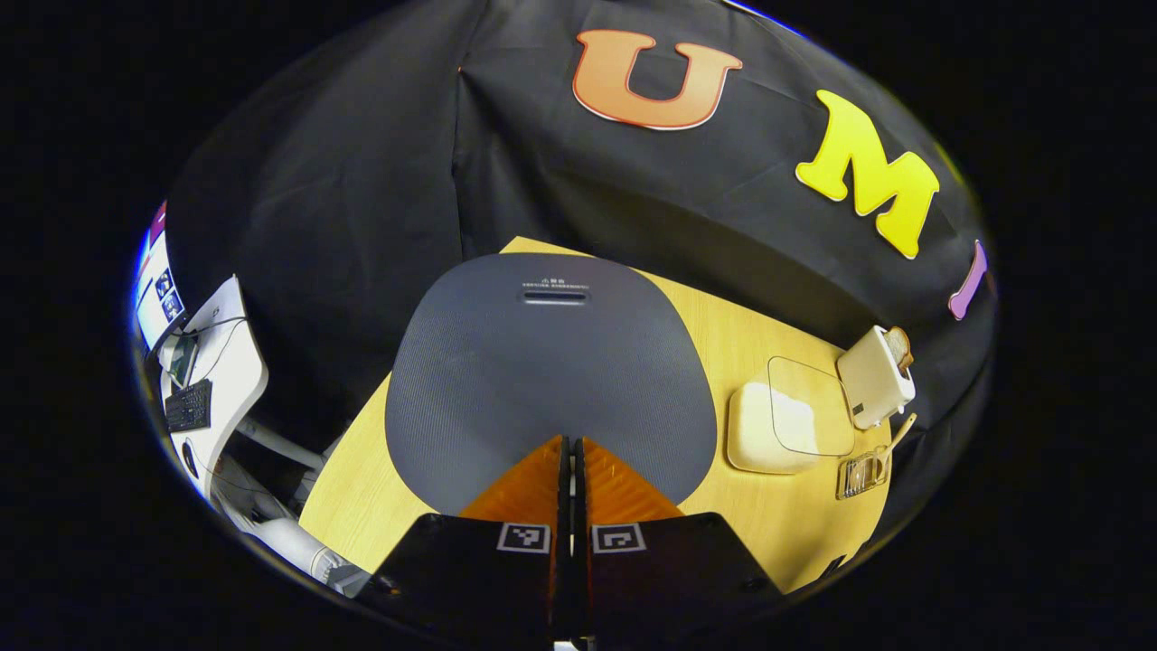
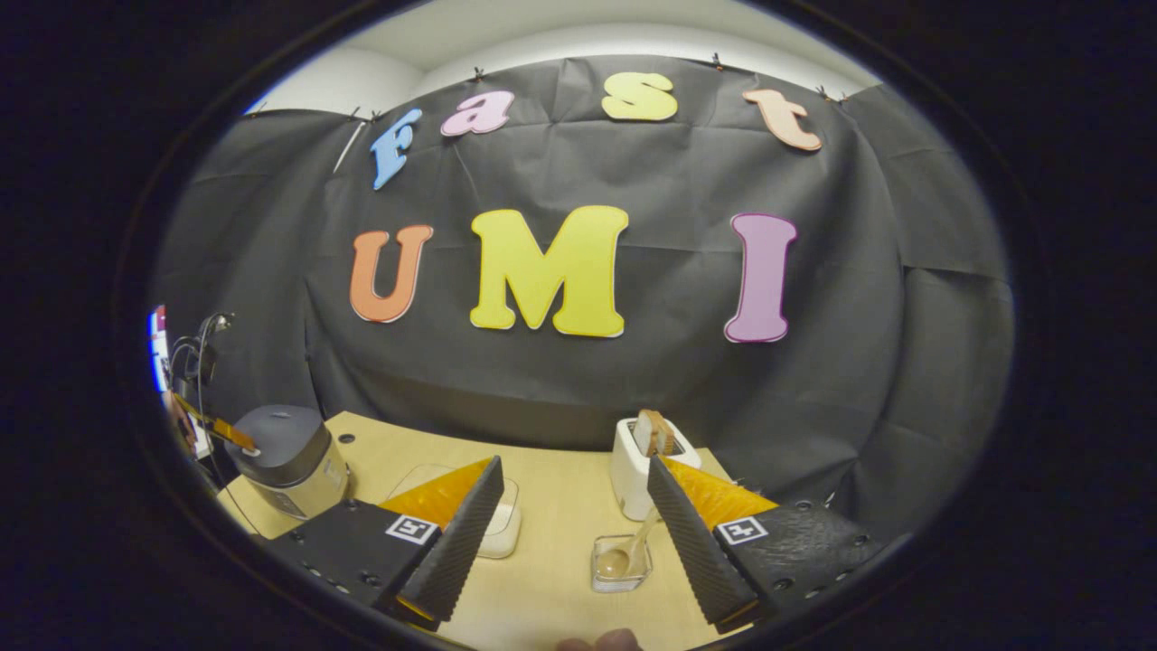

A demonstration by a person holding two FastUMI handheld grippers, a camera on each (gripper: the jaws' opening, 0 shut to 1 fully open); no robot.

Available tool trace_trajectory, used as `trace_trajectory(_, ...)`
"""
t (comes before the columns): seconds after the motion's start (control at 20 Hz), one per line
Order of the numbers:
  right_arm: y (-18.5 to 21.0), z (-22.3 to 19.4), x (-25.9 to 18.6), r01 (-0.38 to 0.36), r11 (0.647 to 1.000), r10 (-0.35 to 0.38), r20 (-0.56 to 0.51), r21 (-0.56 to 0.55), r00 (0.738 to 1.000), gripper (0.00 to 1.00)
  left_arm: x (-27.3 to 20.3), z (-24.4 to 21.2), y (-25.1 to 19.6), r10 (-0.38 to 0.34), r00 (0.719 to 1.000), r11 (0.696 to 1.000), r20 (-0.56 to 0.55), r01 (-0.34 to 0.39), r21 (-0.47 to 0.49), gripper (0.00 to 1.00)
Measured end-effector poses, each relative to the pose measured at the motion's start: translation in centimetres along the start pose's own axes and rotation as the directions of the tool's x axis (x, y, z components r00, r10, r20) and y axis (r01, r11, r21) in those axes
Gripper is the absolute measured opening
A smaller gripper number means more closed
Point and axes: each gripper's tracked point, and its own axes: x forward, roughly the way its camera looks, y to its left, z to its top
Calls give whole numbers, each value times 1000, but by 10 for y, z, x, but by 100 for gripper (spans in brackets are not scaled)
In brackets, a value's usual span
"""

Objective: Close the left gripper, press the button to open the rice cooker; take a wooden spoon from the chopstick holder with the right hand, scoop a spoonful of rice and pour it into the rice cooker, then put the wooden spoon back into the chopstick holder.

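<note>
My left gripper (image 1: 571,441) is shut with nothing between its fingers, its tips right over the near part of the rice cooker's (image 1: 551,362) grey lid. In the right gripper view the rice cooker (image 2: 287,459) stands at the table's far left, lid down, with the left gripper (image 2: 217,425) slanting onto its top. My right gripper (image 2: 571,493) hangs open above the table. Between and below its fingers stands the clear chopstick holder (image 2: 620,564) with the wooden spoon (image 2: 625,553) in it. The chopstick holder (image 1: 863,472) and spoon (image 1: 900,434) also sit far right in the left gripper view.
A white rice box (image 1: 768,434) with a clear lid lies right of the cooker, partly behind my right gripper's left finger as rice box (image 2: 503,529). A white toaster (image 2: 635,468) stands behind the holder. A desk with a keyboard (image 1: 190,405) lies beyond the wooden table (image 2: 551,506).
</note>
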Motion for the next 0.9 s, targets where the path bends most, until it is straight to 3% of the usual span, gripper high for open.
trace_trajectory(0.25,3,11,1,-26,1000,26,31,-12,999,96,0,12,-1,39,997,998,60,-36,-42,3)
trace_trajectory(0.45,-5,16,-2,-23,1000,23,49,3,999,97,-37,60,-15,42,971,999,234,-47,18,8)
trace_trajectory(0.7,-20,23,-4,-9,1000,7,69,25,998,97,-88,123,-41,44,897,985,441,-111,128,100)
trace_trajectory(0.9,-37,20,-3,9,999,-12,73,47,997,97,-103,131,-80,-17,862,988,506,-63,140,100)
